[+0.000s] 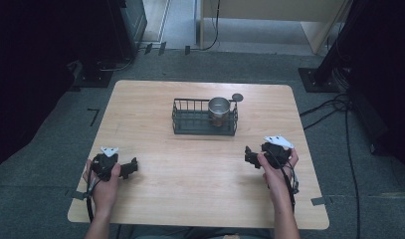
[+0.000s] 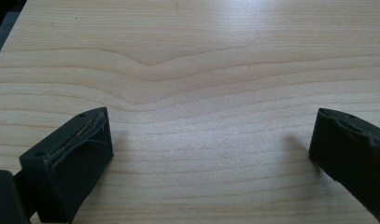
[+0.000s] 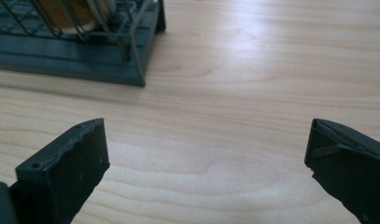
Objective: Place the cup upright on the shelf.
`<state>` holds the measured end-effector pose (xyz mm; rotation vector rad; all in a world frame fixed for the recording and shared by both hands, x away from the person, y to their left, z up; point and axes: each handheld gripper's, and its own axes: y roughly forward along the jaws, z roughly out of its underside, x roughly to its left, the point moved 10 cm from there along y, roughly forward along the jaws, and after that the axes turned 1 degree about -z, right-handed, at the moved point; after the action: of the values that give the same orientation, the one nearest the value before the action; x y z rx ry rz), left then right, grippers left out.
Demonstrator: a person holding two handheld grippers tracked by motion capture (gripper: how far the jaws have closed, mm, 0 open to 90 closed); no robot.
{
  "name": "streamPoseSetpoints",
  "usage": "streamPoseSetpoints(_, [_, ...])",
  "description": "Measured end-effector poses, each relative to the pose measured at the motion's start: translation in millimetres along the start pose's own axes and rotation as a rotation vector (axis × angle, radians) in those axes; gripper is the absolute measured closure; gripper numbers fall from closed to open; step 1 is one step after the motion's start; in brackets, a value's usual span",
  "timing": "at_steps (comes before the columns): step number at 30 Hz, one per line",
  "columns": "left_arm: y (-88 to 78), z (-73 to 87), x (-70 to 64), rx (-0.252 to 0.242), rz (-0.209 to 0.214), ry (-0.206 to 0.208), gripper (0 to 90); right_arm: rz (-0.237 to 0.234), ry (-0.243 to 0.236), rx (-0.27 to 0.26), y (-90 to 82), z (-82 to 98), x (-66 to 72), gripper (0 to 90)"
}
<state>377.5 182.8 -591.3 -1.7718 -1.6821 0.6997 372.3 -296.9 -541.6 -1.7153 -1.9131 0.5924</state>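
Note:
A dark wire basket [image 1: 190,124] stands at the middle back of the wooden table [image 1: 155,199], and a metal cup [image 1: 219,110] sits upright in its right end. My left gripper [image 1: 133,168] rests near the table's front left, held in a hand, and its jaws stand wide apart over bare wood [image 2: 211,135]. On the right side my right gripper [image 1: 248,156] is open too, with nothing between its jaws [image 3: 206,140]. The basket [image 3: 75,56] and the cup's base [image 3: 71,14] appear at the upper left of the right gripper view.
A small dark round disc [image 1: 237,97] lies on the table just behind the basket's right end. Grey carpet surrounds the table, with cables [image 1: 334,107] on the floor at right and dark stands at both back corners.

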Motion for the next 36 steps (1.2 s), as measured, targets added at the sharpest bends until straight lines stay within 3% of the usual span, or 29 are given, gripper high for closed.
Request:
streamPoseSetpoints(12, [0.0, 0.0, 0.0, 0.0, 0.0, 0.0, 0.0, 0.046, -0.014, 0.05, -6.1, 31.4, -28.0, 0.0])
streamPoseSetpoints(30, [0.0, 0.0, 0.0, 0.0, 0.0, 0.0, 0.0, 0.115, 0.051, 0.1, -26.0, 78.2, -73.4, 0.0])
streamPoseSetpoints(36, [0.0, 0.0, 0.0, 0.0, 0.0, 0.0, 0.0, 0.117, 0.064, 0.102, -31.6, 88.1, -81.1, 0.0])
